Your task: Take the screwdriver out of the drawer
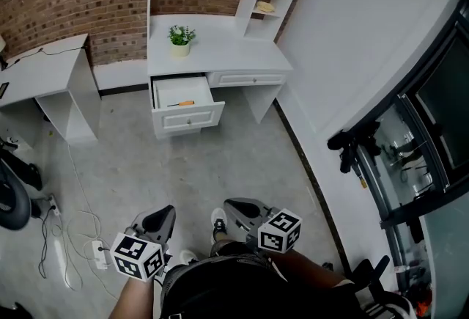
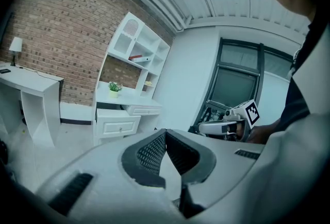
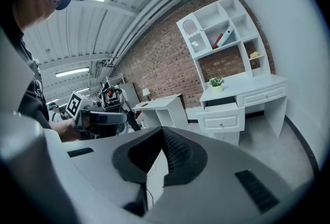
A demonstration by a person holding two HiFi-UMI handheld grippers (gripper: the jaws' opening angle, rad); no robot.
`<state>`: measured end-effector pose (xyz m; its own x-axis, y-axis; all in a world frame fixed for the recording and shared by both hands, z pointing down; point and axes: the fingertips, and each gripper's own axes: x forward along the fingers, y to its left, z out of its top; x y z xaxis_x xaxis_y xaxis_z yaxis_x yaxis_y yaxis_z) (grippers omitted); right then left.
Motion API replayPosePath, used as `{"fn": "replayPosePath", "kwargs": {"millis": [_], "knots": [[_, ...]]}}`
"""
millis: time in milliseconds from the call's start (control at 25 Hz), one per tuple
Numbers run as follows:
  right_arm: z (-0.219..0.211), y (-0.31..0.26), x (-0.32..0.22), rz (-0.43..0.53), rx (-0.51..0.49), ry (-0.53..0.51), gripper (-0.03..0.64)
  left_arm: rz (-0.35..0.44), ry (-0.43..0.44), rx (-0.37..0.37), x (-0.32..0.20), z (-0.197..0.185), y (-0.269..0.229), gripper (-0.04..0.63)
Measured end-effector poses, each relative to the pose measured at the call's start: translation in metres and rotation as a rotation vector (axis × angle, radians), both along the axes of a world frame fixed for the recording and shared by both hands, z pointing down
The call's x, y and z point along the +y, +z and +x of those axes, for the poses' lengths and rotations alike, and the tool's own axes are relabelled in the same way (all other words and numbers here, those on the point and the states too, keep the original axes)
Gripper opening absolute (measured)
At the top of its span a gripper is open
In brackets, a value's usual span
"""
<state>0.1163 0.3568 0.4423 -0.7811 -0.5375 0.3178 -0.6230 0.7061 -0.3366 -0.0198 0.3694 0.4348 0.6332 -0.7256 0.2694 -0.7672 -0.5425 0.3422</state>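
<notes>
screwdriver [image 1: 182, 103] in the open drawer [image 1: 188, 119] looks light and rigid, i'd pinch its orange handle; left gripper [image 1: 159, 220] and right gripper [image 1: 244, 208] both pressed together, empty.

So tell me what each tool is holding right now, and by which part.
Nothing. The left tool and right tool are both shut and empty; the screwdriver lies in the open drawer, far from both.

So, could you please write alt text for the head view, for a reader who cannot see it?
An orange-handled screwdriver lies in the open drawer of a white desk across the floor. At the bottom, the person's left gripper and right gripper hold nothing.
</notes>
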Motion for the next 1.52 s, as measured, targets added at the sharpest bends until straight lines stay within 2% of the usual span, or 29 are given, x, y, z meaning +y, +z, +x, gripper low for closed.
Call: {"fn": "replayPosePath", "kwargs": {"millis": [520, 840, 1160, 1520], "knots": [[-0.005, 0.015, -0.04, -0.022, -0.031, -0.024, 0.005, -0.044, -0.054, -0.002, -0.025, -0.005, 0.017, 0.018], [0.013, 0.013, -0.091, -0.031, -0.039, -0.008, 0.006, -0.045, -0.054, -0.015, -0.077, 0.009, 0.012, 0.018], [0.023, 0.025, -0.152, -0.058, -0.044, -0.007, 0.006, -0.081, -0.061, -0.036, -0.13, 0.014, 0.022, 0.018], [0.026, 0.02, -0.227, -0.048, -0.08, -0.03, 0.005, -0.068, -0.076, -0.066, -0.204, 0.022, 0.009, 0.018]]}}
